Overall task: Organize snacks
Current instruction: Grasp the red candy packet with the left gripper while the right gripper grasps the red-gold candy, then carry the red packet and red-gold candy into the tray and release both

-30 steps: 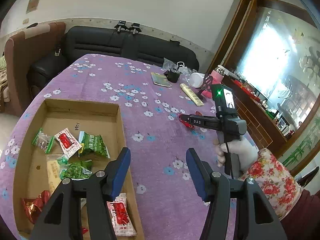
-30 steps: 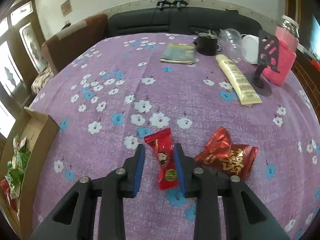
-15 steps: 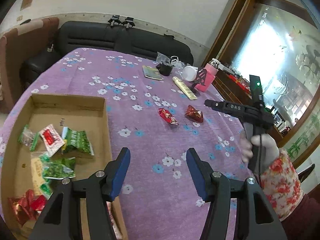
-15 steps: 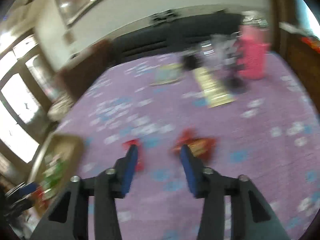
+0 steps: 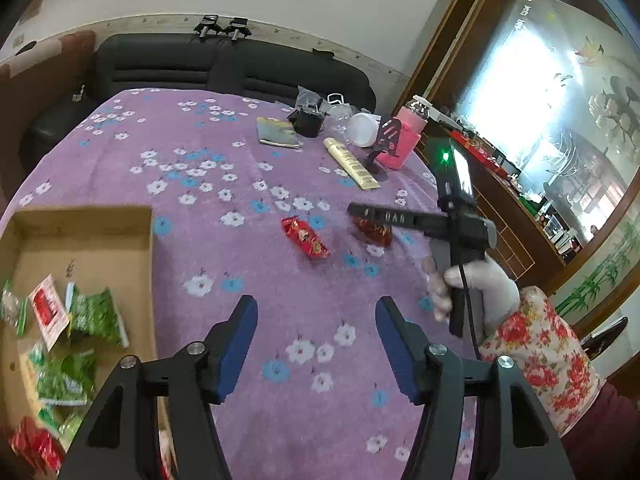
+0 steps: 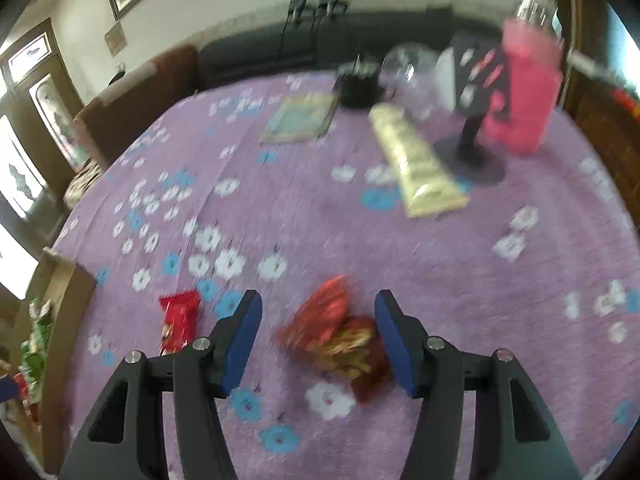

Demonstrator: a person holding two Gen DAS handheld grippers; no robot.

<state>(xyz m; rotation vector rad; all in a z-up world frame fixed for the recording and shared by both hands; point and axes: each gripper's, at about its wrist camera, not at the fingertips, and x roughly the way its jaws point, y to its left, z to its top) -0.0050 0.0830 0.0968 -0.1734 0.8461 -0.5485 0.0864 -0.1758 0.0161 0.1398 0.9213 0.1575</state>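
Note:
A small red candy pack (image 5: 304, 236) (image 6: 178, 320) lies on the purple flowered tablecloth (image 5: 200, 184). To its right lies a crinkled red-and-gold packet (image 5: 376, 234) (image 6: 336, 332). My right gripper (image 6: 318, 304) (image 5: 354, 210) hovers over that packet with its jaws opening; the packet shows between the blue pads, untouched. My left gripper (image 5: 316, 312) is open over bare cloth, jaws widening slightly, nothing between them. The cardboard box (image 5: 88, 220) (image 6: 60, 276) at the left holds green and red snack packs (image 5: 96, 316).
At the table's far side are a booklet (image 5: 278, 136), a cream tube (image 5: 352, 164), a black cup (image 5: 308, 122), a phone stand (image 5: 386, 140) and a pink bottle (image 5: 406, 140). A gloved hand in a floral sleeve (image 5: 536, 344) holds the right gripper. A black sofa (image 5: 224, 68) stands behind.
My right gripper let go of the small red pack, opened wider and shifted right over the red-and-gold packet. My left gripper swung right, so the box slid toward the left edge of its view.

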